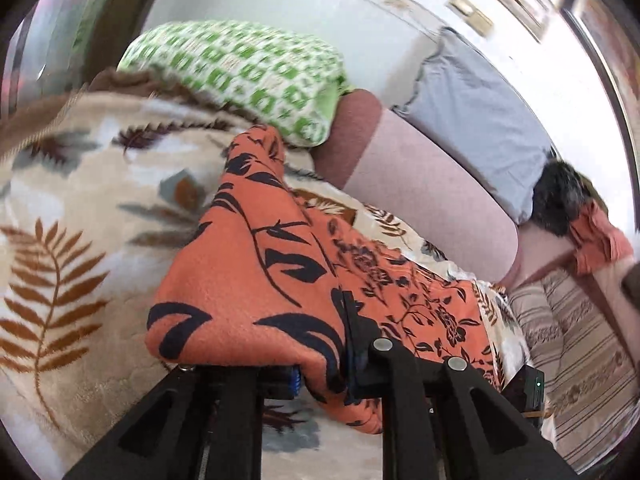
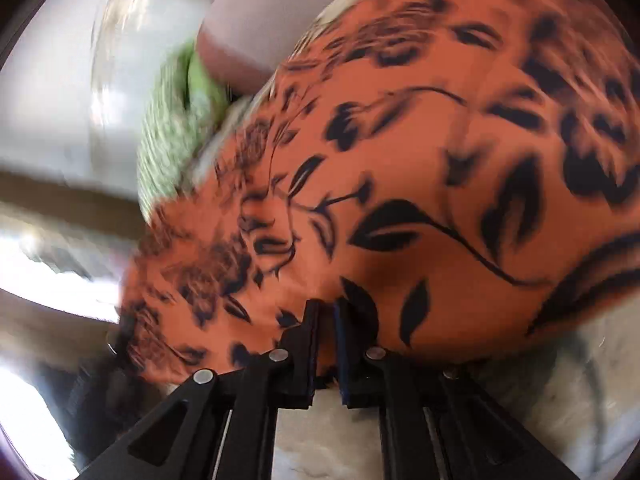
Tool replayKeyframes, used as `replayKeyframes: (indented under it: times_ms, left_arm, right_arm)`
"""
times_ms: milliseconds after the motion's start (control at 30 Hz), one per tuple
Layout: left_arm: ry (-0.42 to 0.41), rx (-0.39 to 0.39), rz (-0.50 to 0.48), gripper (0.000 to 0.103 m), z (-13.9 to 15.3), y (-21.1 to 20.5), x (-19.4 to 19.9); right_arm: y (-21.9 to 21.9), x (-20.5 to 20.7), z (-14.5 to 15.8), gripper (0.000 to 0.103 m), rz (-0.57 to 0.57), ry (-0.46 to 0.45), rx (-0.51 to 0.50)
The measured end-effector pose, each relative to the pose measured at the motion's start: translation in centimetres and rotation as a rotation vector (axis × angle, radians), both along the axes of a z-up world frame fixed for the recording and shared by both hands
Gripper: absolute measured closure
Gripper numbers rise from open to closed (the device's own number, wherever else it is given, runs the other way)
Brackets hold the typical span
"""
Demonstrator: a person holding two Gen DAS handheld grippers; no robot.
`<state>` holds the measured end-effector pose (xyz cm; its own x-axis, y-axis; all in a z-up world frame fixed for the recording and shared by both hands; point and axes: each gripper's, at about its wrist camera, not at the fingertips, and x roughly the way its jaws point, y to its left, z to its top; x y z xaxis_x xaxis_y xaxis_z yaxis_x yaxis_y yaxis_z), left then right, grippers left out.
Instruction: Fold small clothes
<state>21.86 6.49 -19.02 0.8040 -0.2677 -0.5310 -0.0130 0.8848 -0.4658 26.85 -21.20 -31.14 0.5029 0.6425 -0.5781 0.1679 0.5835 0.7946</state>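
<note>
An orange garment [image 1: 256,264] with a black leaf and flower print is lifted off the bed and drapes over my left gripper [image 1: 324,360]. That gripper is shut on a fold of it; the cloth hides one finger. In the right wrist view the same orange garment [image 2: 400,160] fills most of the blurred picture. My right gripper [image 2: 327,332] is shut on its lower edge, the cloth pinched between the two pads.
A cream blanket [image 1: 80,200] with brown fern leaves covers the bed. A green-and-white pillow [image 1: 240,72] and a blue pillow [image 1: 472,120] lie at the head, on a mauve sheet [image 1: 420,188]. Striped fabric [image 1: 580,340] lies to the right, dark and orange cloths [image 1: 560,200] beyond it.
</note>
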Motion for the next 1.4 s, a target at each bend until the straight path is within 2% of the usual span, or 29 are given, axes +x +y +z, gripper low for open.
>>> replayKeyframes:
  times_ms: [67,200,300,433,567,667,733,767,833,900,1000,1033,1100,1167,1267,1400]
  left_arm:
    - [-0.023,0.040,-0.023,0.087,1.5,-1.5,-0.1]
    - [-0.067,0.144,-0.090,0.087,4.9,-6.0,-0.2]
    - [-0.084,0.218,-0.157,0.087,6.8,-10.5,0.1]
    - [-0.082,0.295,-0.243,0.087,7.1,-16.5,0.8]
    - [-0.047,0.364,-0.347,0.087,4.2,-23.4,1.8]
    - [0.040,0.423,-0.437,0.086,-0.5,-28.7,2.9]
    - [0.112,0.502,-0.484,0.083,-3.9,-31.4,3.2]
    - [0.108,0.551,-0.493,0.082,-4.8,-32.3,2.8]
    - [0.057,0.565,-0.511,0.070,-4.5,-32.5,1.9]
    - [0.055,0.497,-0.549,0.045,-3.6,-31.9,1.6]
    - [0.036,0.387,-0.588,0.043,-1.1,-30.0,0.7]
    - [0.015,0.382,-0.590,0.041,-0.3,-29.7,0.2]
    - [-0.044,0.399,-0.554,0.031,1.4,-28.1,-0.8]
    - [-0.063,0.434,-0.489,0.029,2.3,-26.2,-0.8]
    - [-0.015,0.484,-0.374,0.029,2.2,-22.7,0.0]
    - [0.074,0.493,-0.259,0.029,0.4,-18.7,1.1]
  right_arm:
    - [-0.9,-0.1,-0.4,0.093,0.009,0.072,0.071]
    - [-3.9,-1.1,-0.3,0.092,-0.055,0.087,0.128]
    - [-6.8,-2.1,1.0,0.090,-0.123,0.047,0.132]
    - [-12.2,-3.8,3.3,0.090,-0.232,-0.032,0.116]
    - [-19.1,-6.2,4.3,0.090,-0.384,-0.075,0.126]
    - [-23.4,-7.1,4.2,0.090,-0.490,-0.075,0.141]
    - [-24.9,-7.5,3.8,0.090,-0.531,-0.066,0.148]
    - [-25.6,-7.7,3.7,0.090,-0.543,-0.061,0.144]
    - [-26.4,-8.0,3.5,0.090,-0.557,-0.052,0.132]
    - [-26.4,-7.9,3.6,0.090,-0.543,-0.048,0.133]
    - [-25.9,-7.5,4.0,0.090,-0.510,-0.058,0.138]
    - [-25.8,-7.7,4.1,0.090,-0.508,-0.068,0.138]
    - [-25.3,-7.5,4.9,0.090,-0.506,-0.093,0.127]
    - [-24.7,-6.9,5.4,0.090,-0.485,-0.125,0.126]
    - [-23.0,-6.6,7.1,0.090,-0.415,-0.205,0.116]
    - [-18.9,-5.5,9.4,0.090,-0.272,-0.337,0.113]
